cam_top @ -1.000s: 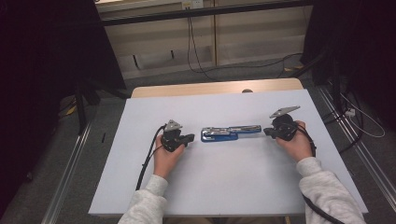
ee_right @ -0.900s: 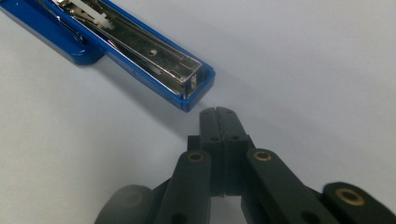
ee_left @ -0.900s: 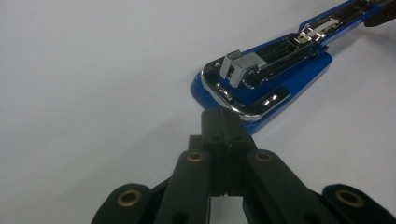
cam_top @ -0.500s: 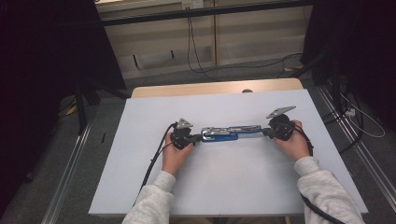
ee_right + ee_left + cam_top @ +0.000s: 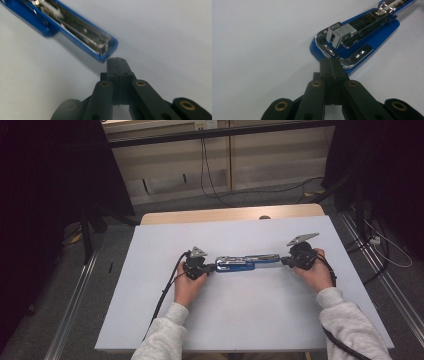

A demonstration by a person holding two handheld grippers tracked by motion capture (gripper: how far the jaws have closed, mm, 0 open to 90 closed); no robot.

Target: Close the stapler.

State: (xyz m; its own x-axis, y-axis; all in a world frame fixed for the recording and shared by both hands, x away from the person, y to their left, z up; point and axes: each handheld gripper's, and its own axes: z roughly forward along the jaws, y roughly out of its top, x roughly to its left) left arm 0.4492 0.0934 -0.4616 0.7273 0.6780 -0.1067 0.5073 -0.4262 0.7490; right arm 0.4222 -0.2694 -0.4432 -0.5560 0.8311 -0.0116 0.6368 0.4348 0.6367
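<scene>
Near the middle of the white table, a blue stapler lies folded open, end to end. Left gripper presses its closed jaws against one end, touching the base. Right gripper, jaws also pressed together and empty, sits just beside the other end.

My sleeves are light grey, soft knit, cuffs at the wrists. Each hand has a black gripper: left gripper, right gripper. Both carry a grey three-cornered plate on top. A black cable trails from each. Jaws are matte black, flat link arms, brass-ringed pivot holes, small screw holes near the tips.
</scene>
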